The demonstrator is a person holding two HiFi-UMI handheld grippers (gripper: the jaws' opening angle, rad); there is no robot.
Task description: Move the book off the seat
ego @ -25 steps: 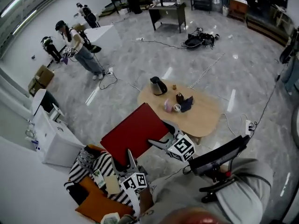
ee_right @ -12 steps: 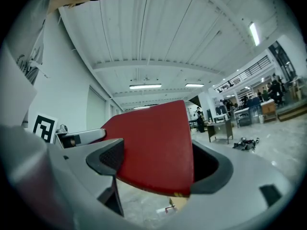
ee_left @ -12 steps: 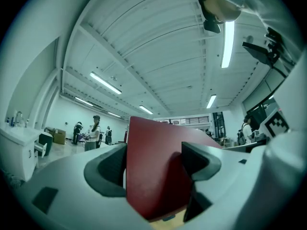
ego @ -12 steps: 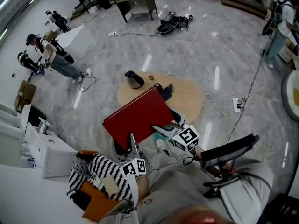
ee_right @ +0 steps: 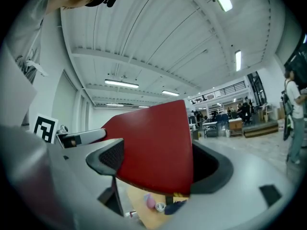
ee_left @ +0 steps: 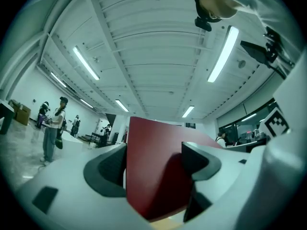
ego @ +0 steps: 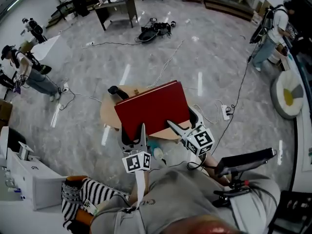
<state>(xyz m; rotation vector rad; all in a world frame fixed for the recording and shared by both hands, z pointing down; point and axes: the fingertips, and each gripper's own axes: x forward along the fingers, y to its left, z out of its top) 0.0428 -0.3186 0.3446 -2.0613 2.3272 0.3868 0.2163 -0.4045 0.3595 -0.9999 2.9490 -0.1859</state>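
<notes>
The table (ego: 108,115) carries a dark kettle (ego: 115,90), and the right gripper view shows small cups (ee_right: 152,204) on it under the book (ego: 153,108). The red book is held flat above that round wooden table, nothing between the 2. The left gripper (ego: 134,136) and the right gripper (ego: 184,122) each clamp its near edge. A black chair (ego: 243,161) stands to the right and a striped cloth (ego: 92,193) lies at lower left. Cables and a power strip (ego: 225,112) cross the grey marble floor; desks (ego: 116,6) stand far off.
</notes>
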